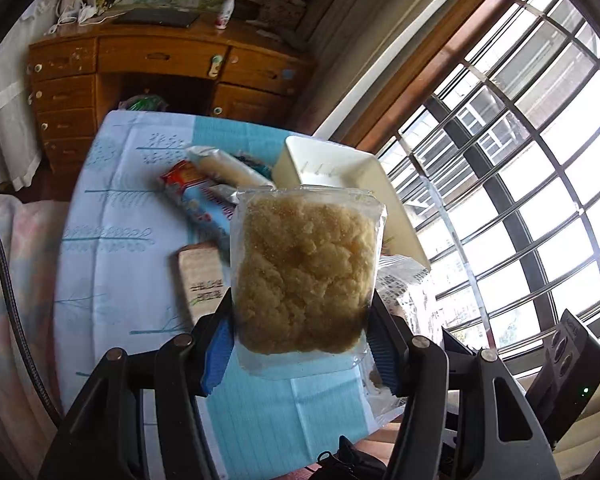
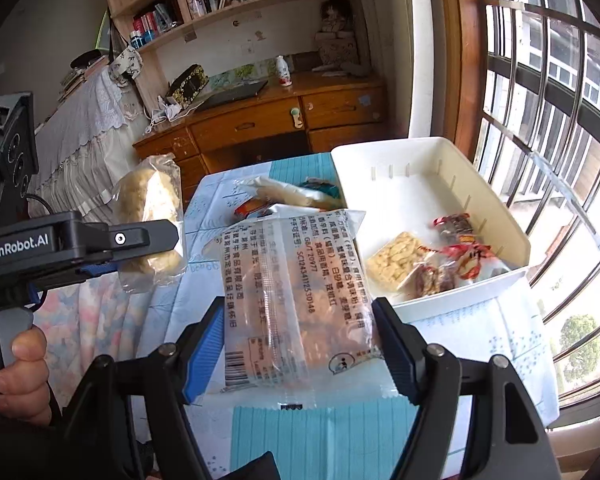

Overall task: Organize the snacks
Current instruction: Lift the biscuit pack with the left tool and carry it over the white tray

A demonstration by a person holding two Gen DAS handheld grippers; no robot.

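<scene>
My left gripper (image 1: 300, 336) is shut on a clear pack of yellow crumbly snack (image 1: 304, 276) and holds it up above the table; the same gripper (image 2: 152, 248) and pack (image 2: 150, 216) show at the left of the right wrist view. My right gripper (image 2: 300, 340) is shut on a clear printed snack packet (image 2: 296, 300), held just left of the white bin (image 2: 452, 296). The bin (image 1: 400, 216) holds several snack packs (image 2: 432, 260). More snacks (image 1: 208, 192) lie on the table beyond.
The small table has a blue and white patterned cloth (image 1: 112, 216). A wooden desk with drawers (image 2: 268, 120) stands behind it. A barred window (image 1: 520, 180) is on the right, a bed (image 2: 84, 312) on the left.
</scene>
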